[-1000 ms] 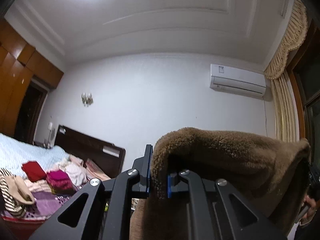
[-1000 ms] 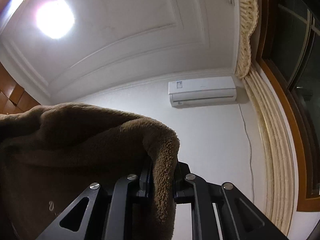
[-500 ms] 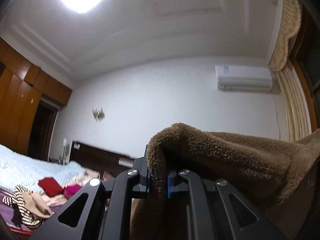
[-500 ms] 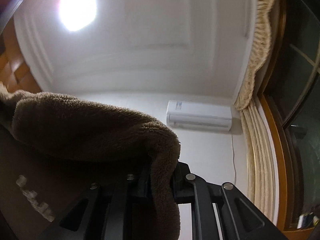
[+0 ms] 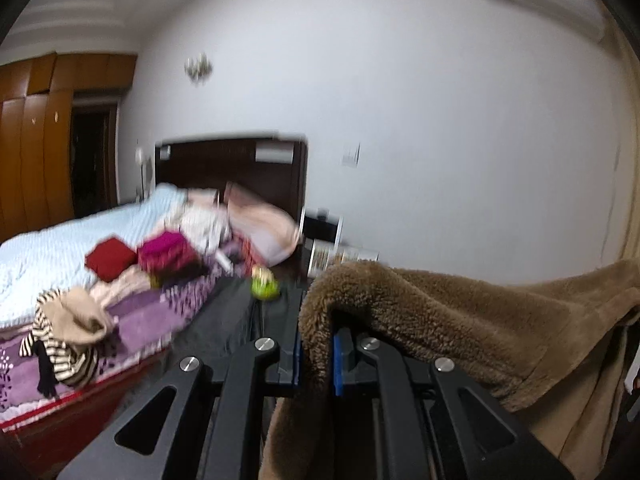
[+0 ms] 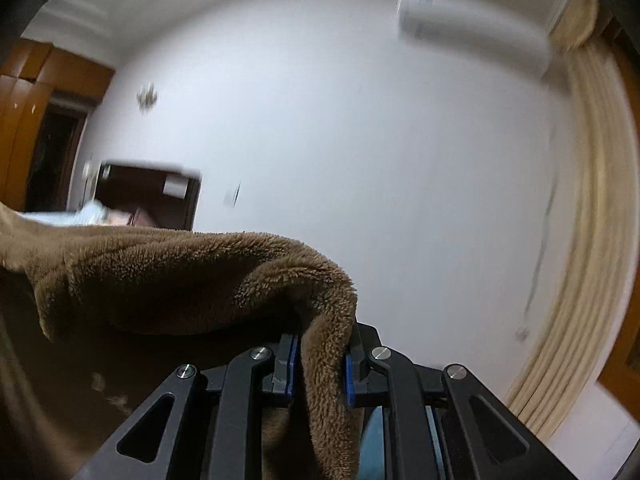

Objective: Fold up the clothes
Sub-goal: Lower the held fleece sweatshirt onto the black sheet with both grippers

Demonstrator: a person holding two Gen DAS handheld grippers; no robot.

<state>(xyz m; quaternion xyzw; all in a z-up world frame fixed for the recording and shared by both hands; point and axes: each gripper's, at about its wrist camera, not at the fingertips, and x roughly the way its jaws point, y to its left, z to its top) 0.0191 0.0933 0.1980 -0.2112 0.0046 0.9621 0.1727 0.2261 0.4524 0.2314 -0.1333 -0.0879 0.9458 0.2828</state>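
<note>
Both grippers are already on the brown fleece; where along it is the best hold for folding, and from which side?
Keep to the top edge, one corner per gripper. The fleece is pinched at its left end by the left gripper and at its right end by the right gripper, each coming from below, so the edge spans between them and the rest hangs free.

A thick, matt brown fleece garment (image 5: 460,316) with a rough pile is seen. The left gripper (image 5: 315,354) is made of matt black plastic with bright metal screws. Behind the garment, glossy dark wood forms the headboard (image 5: 236,168).
</note>
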